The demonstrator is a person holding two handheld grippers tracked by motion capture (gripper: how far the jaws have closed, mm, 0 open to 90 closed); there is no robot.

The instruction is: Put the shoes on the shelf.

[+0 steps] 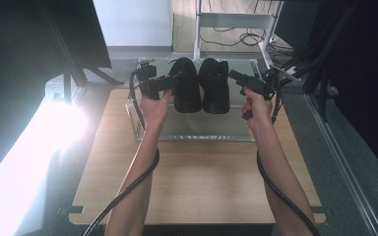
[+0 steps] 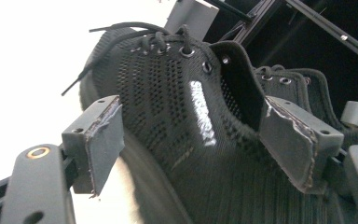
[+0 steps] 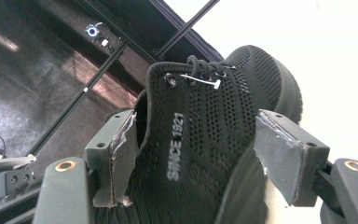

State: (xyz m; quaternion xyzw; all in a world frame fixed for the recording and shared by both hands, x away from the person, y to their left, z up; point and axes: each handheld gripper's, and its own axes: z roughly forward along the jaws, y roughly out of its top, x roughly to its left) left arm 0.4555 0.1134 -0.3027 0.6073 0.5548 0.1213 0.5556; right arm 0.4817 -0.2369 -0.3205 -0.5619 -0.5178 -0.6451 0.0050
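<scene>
Left shoe (image 2: 177,116): black knit mesh cloth, matt, perforated; glossy printed strip on side, metal eyelets, woven laces

Right shoe (image 3: 205,140): same knit btwn right gripper (image 3: 193,156) jaws, pale "SINCE 1921" print

Left gripper (image 2: 186,140): matt grey plastic jaws, rubbery pads (image 2: 103,144) w/ frayed rough edges, brass-look screw inserts

Table (image 1: 197,172): light wood-grain, smooth

Box (image 1: 197,132) under shoes: clear glossy plastic

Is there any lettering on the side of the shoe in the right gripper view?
Yes, the black knit shoe between the right gripper jaws carries pale letters reading SINCE 1921 down its side.
</scene>
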